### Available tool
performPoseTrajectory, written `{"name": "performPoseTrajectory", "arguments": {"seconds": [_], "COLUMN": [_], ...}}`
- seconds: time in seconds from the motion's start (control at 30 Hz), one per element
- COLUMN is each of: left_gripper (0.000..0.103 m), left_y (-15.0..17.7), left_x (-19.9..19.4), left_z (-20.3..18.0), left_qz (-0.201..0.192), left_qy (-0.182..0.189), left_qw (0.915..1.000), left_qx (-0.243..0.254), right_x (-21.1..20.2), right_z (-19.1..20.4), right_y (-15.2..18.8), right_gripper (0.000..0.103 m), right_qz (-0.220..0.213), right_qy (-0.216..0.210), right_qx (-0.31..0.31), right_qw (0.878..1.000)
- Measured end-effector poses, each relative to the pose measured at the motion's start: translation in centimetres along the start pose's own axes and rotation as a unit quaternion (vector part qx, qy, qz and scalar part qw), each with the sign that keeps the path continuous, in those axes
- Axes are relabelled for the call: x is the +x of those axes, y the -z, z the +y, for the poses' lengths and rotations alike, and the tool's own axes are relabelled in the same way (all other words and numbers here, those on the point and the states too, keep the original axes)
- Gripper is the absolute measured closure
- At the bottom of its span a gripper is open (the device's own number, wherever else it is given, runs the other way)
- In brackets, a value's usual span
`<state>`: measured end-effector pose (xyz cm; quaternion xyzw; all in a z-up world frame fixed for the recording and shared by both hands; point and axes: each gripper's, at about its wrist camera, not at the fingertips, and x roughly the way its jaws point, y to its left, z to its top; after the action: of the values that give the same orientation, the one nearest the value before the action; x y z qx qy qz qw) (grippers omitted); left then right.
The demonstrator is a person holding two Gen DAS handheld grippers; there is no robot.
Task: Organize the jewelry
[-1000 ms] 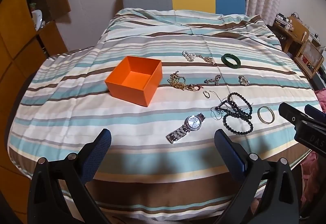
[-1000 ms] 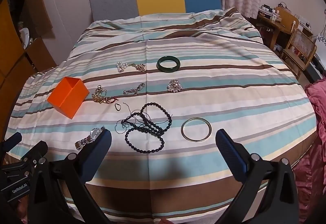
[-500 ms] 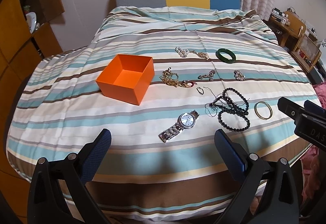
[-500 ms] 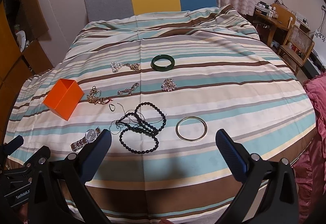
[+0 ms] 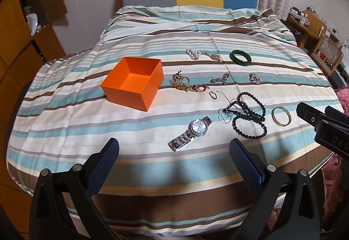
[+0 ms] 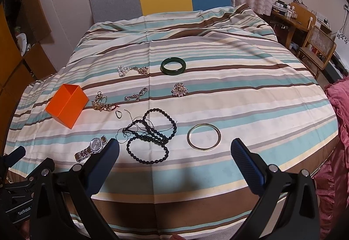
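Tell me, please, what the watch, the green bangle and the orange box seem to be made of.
Watch: probably polished steel, its linked band glinting silver. Green bangle: thick, glossy and dark, perhaps jade or glass. Orange box: likely matte cardboard or plastic, with thin flat walls and sharp corners.

Both tools look alike. The left gripper (image 5: pixel 173 150) has two black plastic arms ending in dark blue fingers (image 5: pixel 104 165) with a fine mesh-like texture, and small silver screws (image 5: pixel 76 167) sit along each arm. The right gripper (image 6: pixel 174 150) is built the same: black arms, ribbed blue pads (image 6: pixel 246 163), round silver screw heads (image 6: pixel 272 168). White lettering marks each black body, "GenRobot" on the left one and "DAS" on the right.
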<state>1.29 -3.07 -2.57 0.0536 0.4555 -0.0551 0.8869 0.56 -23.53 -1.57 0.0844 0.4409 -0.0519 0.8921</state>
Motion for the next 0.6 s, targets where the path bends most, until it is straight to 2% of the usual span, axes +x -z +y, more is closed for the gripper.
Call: {"name": "performPoseTrajectory", "arguments": {"seconds": [0.6], "left_gripper": [0.003], "left_y": [0.14], "left_x": [0.02], "left_z": [-0.19], "left_qz": [0.001], "left_qy": [-0.001], "left_qw": [1.0000], "left_qx": [0.001], "right_x": [0.21], "right_z": [0.09], "right_y": [0.08], "right_gripper": [0.002], "right_qz": [0.005], "right_qy": [-0.001], "right_qx": [0.000], "right_qw": [1.000]}}
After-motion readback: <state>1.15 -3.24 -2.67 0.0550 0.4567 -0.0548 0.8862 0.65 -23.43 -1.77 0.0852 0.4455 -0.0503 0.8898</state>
